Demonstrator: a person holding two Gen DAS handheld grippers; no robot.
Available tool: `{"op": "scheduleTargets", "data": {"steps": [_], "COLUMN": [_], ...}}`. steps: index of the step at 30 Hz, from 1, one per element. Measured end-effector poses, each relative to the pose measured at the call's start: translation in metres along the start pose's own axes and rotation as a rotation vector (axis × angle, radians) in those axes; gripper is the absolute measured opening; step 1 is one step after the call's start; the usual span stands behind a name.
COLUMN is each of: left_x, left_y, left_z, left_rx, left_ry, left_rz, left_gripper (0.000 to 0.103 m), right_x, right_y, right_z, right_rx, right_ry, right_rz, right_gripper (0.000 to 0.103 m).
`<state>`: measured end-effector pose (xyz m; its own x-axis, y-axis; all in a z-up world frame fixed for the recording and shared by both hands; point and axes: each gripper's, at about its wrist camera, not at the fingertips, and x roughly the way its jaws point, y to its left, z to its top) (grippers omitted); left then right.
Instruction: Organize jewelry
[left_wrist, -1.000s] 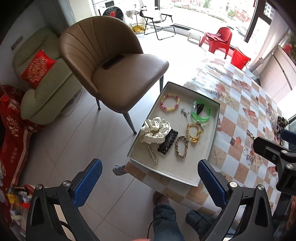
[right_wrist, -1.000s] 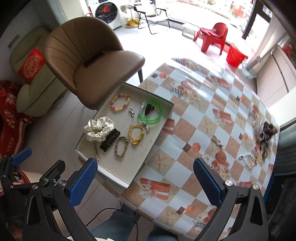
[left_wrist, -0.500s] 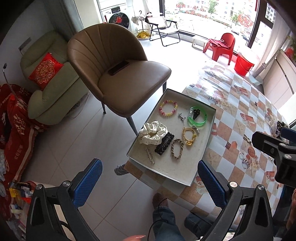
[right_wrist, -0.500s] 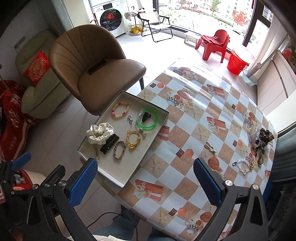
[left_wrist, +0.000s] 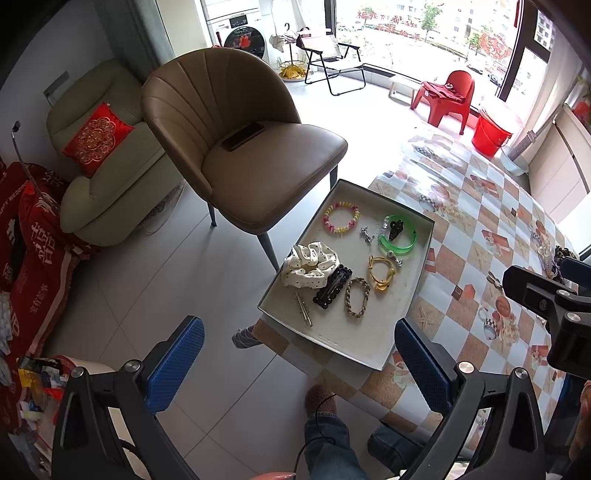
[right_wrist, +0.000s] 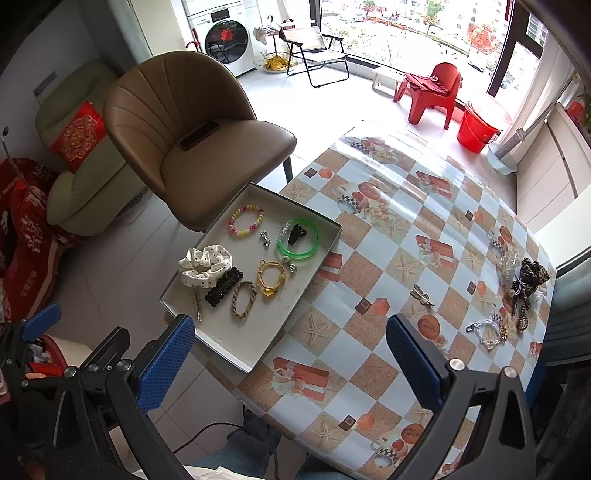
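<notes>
Both claws hanging high over tabletop (right_wrist: 388, 258), fingers spread wide, holding nothing: left claw (left_wrist: 299, 365), right claw (right_wrist: 291, 363). Tray (right_wrist: 236, 350) sitting at tabletop's left edge w/ scrunchie (right_wrist: 205, 267), green bangle (right_wrist: 298, 243), bead bracelet (right_wrist: 245, 220) etc. inside. Loose jewelry pile (right_wrist: 517, 291) lying at far right edge, well apart from tray.

Checkered table (right_wrist: 388, 236); tray (right_wrist: 236, 350); loose jewelry (right_wrist: 517, 291)
</notes>
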<state>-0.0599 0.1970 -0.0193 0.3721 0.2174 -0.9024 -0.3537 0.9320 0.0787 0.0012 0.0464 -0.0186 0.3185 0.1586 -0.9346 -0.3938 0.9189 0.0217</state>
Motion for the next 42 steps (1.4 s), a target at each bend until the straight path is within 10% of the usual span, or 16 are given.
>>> {"op": "scheduleTargets", "data": {"steps": [42], "left_x": [-0.001], "left_y": [0.0002], "left_z": [-0.0008], "left_rx": [0.0], "left_ry": [0.0], "left_rz": [-0.001], "left_gripper": [0.103], "right_x": [-0.0003], "right_y": [0.0016], "right_z": [-0.0018], "right_rx": [0.001], "right_ry": [-0.001], "right_rz": [0.0], "right_gripper": [0.103]}}
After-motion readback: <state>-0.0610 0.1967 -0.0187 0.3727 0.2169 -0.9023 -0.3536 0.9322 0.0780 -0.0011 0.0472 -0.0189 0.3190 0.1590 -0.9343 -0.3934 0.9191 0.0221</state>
